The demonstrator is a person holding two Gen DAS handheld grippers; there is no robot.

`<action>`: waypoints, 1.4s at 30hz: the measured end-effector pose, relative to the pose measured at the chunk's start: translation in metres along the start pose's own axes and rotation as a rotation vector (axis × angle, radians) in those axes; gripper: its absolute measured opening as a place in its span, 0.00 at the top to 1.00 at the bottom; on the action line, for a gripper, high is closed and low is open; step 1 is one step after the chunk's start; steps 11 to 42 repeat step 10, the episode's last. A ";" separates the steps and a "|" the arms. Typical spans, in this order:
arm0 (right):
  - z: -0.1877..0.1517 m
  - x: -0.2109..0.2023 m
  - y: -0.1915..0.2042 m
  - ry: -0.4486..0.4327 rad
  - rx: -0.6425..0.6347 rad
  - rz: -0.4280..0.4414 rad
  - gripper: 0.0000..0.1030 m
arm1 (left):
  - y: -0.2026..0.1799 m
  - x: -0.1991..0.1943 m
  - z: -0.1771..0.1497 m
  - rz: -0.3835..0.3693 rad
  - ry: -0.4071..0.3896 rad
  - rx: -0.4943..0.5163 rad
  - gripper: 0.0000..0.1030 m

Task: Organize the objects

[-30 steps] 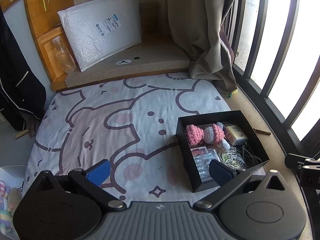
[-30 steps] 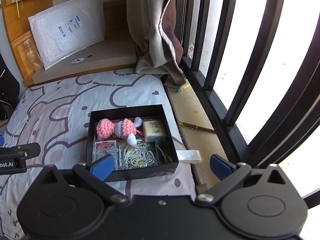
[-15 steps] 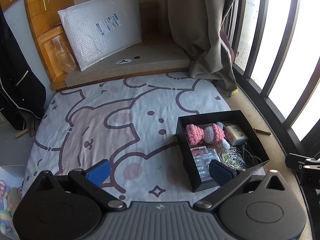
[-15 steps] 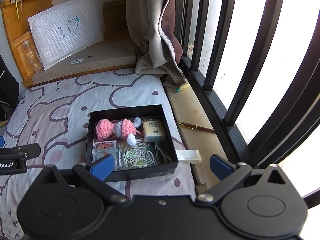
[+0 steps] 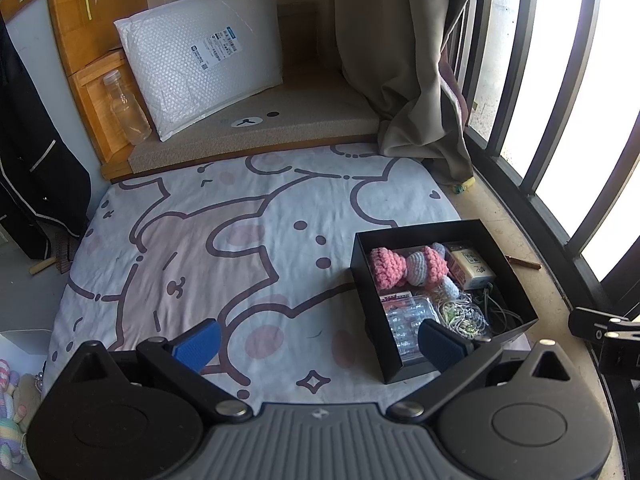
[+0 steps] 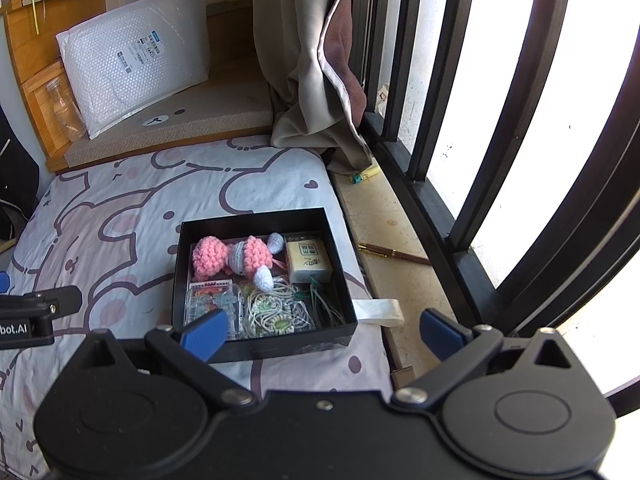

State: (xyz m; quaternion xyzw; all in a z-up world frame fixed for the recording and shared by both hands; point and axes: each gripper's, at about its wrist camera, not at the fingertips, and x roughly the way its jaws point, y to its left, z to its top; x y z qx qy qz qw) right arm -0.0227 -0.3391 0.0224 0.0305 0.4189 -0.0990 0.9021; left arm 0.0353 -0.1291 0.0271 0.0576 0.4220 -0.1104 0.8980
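Observation:
An open black box (image 5: 516,276) (image 6: 182,256) sits on the cartoon-print bedsheet (image 5: 224,248) near the bed's right edge. It holds a pink and grey crochet toy (image 6: 232,258) (image 5: 408,266), a small yellow carton (image 6: 309,261), a clear plastic case (image 6: 214,304) and a tangle of pale cords (image 6: 276,312). My left gripper (image 5: 319,344) is open and empty, above the sheet left of the box. My right gripper (image 6: 322,330) is open and empty, above the box's near right corner.
A bubble-wrap mailer (image 5: 200,60) and a clear bottle (image 5: 124,108) lean on the wooden headboard. A beige curtain (image 6: 304,60) hangs by black window bars (image 6: 440,80). A pen (image 6: 392,252) lies on the stone ledge. A white strap (image 6: 378,310) lies by the box.

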 end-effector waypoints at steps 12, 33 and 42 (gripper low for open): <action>0.000 0.000 0.000 0.000 0.000 0.000 0.00 | -0.002 0.002 -0.003 0.008 0.000 0.005 0.00; 0.000 0.000 0.000 0.000 0.000 0.000 0.00 | -0.002 0.002 -0.003 0.008 0.000 0.005 0.00; 0.000 0.000 0.000 0.000 0.000 0.000 0.00 | -0.002 0.002 -0.003 0.008 0.000 0.005 0.00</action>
